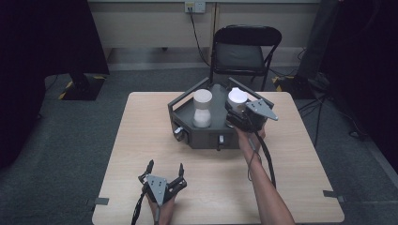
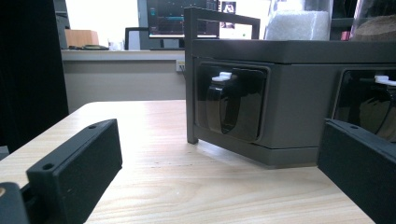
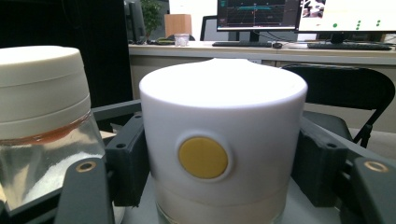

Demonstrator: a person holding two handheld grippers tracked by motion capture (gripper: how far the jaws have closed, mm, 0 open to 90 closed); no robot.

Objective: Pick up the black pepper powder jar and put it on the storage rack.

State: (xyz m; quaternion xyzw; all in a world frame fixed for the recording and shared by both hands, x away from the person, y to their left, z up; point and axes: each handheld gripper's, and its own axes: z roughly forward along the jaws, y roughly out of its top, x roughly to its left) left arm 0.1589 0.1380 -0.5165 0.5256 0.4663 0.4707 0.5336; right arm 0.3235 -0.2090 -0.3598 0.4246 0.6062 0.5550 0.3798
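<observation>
A dark grey tray with raised walls sits on a pale wooden bench, toward the bench's far edge and a little right of its middle. Two containers stand inside the tray, near each other but apart: a clear jar with a cream lid on the tray's left side, and a white-capped jar on its right side. The right gripper reaches over the tray's near right wall, and its black fingers are closed against both sides of the white-capped jar, whose cap carries a round yellow dot facing the gripper. The left gripper rests well in front of the tray, near the bench's front edge, with its fingers spread wide and holding nothing. Bare bench top lies between the left gripper and the tray, and to the tray's left. The tray's front wall carries recessed dark latches with small white tabs. Beyond the tray, off the bench's far edge, stands a black folding chair.
</observation>
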